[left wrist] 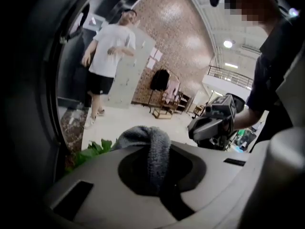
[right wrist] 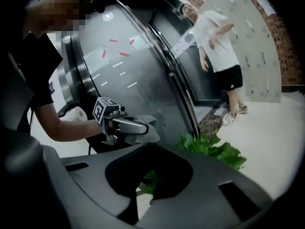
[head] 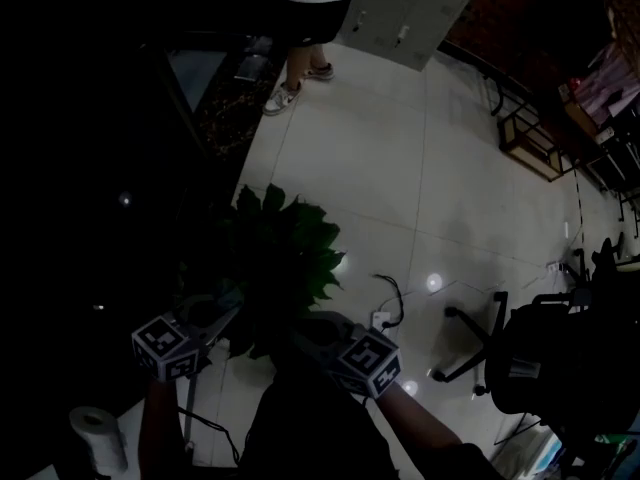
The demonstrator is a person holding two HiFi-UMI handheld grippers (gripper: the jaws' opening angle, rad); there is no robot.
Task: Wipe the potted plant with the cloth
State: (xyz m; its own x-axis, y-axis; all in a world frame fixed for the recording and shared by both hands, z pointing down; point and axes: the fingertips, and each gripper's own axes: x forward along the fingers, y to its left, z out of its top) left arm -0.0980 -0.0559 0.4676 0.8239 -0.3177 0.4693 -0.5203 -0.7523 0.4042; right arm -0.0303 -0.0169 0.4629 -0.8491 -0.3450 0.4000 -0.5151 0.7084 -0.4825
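Between the jaws of my left gripper [right wrist: 140,128], clamped tight: the grey cloth [left wrist: 150,151]. The potted plant [head: 280,253] stands just ahead, untouched by it. My right gripper [left wrist: 198,128] is closed and empty. The wiping seems still undone.

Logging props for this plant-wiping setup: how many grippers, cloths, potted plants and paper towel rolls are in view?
Grippers: 2 (left gripper, right gripper)
Grey cloth: 1
Potted plant: 1
Paper towel roll: 1
Total: 5
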